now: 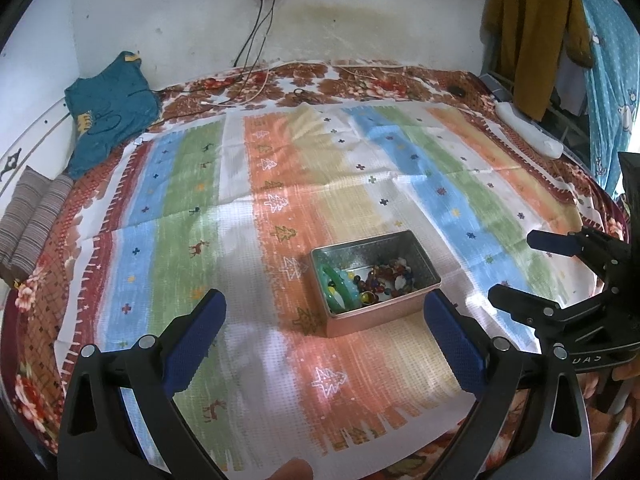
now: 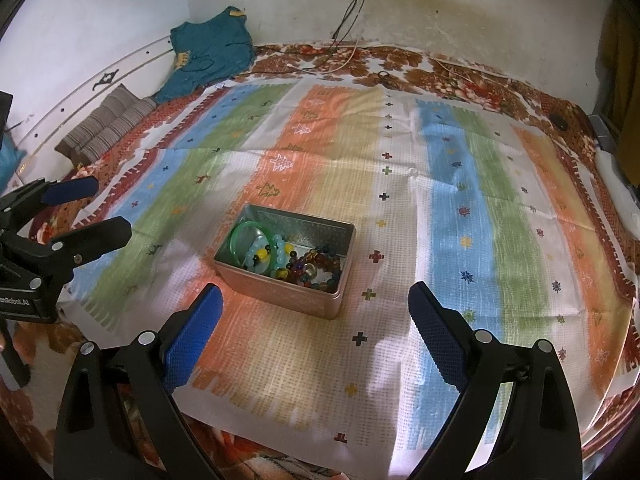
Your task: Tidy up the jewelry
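Note:
A metal tin box [image 1: 380, 314] [image 2: 280, 294] stands open on the striped cloth. It holds a green bangle [image 1: 328, 276] [image 2: 244, 234], pale blue bead bracelets [image 2: 280, 254] and several dark and coloured bead strings [image 1: 390, 278] [image 2: 316, 266]. My left gripper [image 1: 324, 308] is open and empty, just short of the box. My right gripper [image 2: 314, 300] is open and empty, its fingers on either side of the box's near end, a little short of it. Each gripper also shows in the other's view: the right one [image 1: 516, 268] at the right edge, the left one [image 2: 96, 208] at the left edge.
The striped cloth [image 1: 280, 184] [image 2: 460, 200] covers a bed with a floral blanket [image 1: 40, 300]. A teal garment [image 1: 112, 120] [image 2: 208, 52] and a striped folded cloth [image 1: 28, 224] [image 2: 104, 124] lie far left. Scissors [image 1: 304, 96] [image 2: 385, 77] and cables lie by the wall.

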A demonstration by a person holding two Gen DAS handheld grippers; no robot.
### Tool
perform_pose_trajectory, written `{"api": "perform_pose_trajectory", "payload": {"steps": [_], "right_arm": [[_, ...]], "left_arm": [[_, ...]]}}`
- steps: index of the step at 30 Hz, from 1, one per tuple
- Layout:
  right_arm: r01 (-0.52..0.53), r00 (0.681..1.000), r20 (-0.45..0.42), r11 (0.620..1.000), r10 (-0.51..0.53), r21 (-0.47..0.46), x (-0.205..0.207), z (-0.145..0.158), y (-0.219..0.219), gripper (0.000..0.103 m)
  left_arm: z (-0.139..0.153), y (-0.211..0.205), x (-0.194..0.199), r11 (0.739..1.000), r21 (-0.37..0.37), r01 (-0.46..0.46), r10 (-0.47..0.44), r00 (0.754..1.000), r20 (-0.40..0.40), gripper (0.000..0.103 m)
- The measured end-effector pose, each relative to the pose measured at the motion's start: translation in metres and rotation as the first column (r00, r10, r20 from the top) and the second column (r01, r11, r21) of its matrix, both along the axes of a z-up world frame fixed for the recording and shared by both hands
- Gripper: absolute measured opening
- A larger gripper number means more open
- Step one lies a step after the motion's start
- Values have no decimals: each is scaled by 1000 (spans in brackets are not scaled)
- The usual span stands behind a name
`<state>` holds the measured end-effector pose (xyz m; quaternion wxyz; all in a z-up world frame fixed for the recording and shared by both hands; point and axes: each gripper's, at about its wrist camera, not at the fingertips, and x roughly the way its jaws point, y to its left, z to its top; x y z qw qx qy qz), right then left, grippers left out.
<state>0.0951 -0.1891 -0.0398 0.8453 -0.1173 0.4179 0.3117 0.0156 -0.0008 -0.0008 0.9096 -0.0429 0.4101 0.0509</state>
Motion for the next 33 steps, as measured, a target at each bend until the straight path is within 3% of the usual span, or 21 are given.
{"api": "perform_pose_trajectory", "payload": {"steps": [33], "right_arm": [[9, 1000, 5, 1000, -9, 16, 1, 0, -5, 95]], "left_arm": [[1, -13, 0, 1000, 3, 18, -18, 1000, 5, 97]]}}
